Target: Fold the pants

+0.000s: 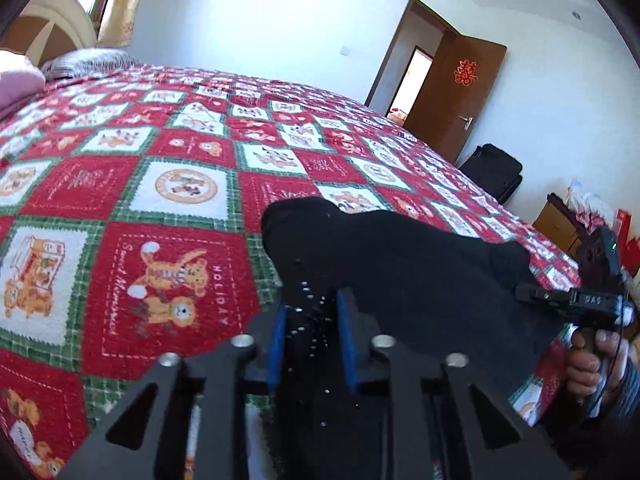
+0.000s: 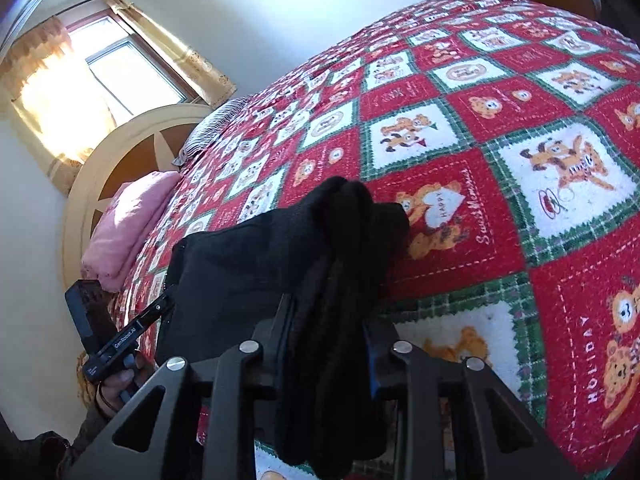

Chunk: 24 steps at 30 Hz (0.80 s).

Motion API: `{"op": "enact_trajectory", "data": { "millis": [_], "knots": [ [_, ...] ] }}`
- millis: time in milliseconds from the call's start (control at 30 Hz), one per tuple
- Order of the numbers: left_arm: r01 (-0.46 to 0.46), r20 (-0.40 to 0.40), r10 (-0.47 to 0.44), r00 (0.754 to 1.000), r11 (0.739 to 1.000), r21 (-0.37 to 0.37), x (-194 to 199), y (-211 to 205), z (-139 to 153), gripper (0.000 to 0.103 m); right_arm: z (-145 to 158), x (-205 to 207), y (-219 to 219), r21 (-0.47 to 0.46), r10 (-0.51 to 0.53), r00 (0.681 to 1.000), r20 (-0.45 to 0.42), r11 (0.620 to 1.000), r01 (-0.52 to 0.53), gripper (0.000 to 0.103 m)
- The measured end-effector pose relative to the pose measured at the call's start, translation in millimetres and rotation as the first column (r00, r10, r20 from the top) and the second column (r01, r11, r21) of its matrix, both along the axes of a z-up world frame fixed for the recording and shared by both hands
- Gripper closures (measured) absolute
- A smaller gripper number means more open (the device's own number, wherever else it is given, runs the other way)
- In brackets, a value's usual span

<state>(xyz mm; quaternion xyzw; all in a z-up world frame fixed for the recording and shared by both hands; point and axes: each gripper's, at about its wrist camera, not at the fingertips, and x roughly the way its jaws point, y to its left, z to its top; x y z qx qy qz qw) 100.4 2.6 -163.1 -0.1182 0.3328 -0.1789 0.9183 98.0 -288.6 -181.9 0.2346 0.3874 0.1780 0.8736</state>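
The black pants (image 1: 400,264) hang bunched between my two grippers, held above a red, white and green patchwork bedspread (image 1: 168,184). My left gripper (image 1: 312,304) is shut on one end of the pants, with fabric filling the gap between its blue pads (image 1: 276,344). My right gripper (image 2: 328,312) is shut on the other end of the pants (image 2: 280,256), and the cloth drapes down over it. The right gripper also shows at the right of the left wrist view (image 1: 576,300), and the left gripper at the left of the right wrist view (image 2: 132,328).
The bedspread (image 2: 500,128) covers a wide bed. A pink folded blanket (image 2: 128,220) and a striped pillow (image 1: 84,60) lie by the headboard (image 2: 132,152). An open brown door (image 1: 460,92), a dark chair (image 1: 496,172) and a wooden cabinet (image 1: 560,224) stand beyond the bed.
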Motion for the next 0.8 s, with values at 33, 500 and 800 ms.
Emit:
{"op": "enact_trajectory", "data": {
  "millis": [33, 500, 800],
  "knots": [
    [-0.003, 0.000, 0.003, 1.000, 1.000, -0.006, -0.4, 1.0, 0.9, 0.086, 2.0, -0.7, 0.3, 0.000, 0.001, 1.000, 0.005, 1.000, -0.001, 0.075],
    [-0.135, 0.105, 0.136, 0.985, 0.991, -0.018, -24.7, 53.8, 47.1, 0.091, 48.9, 39.3, 59.9, -0.013, 0.142, 0.984, 0.106, 0.990, -0.141, 0.077],
    [-0.372, 0.129, 0.365, 0.922, 0.928, 0.033, -32.6, 138.1, 47.7, 0.091, 54.0, 115.1, 177.4, -0.021, 0.306, 0.942, 0.138, 0.952, -0.306, 0.077]
  ]
}}
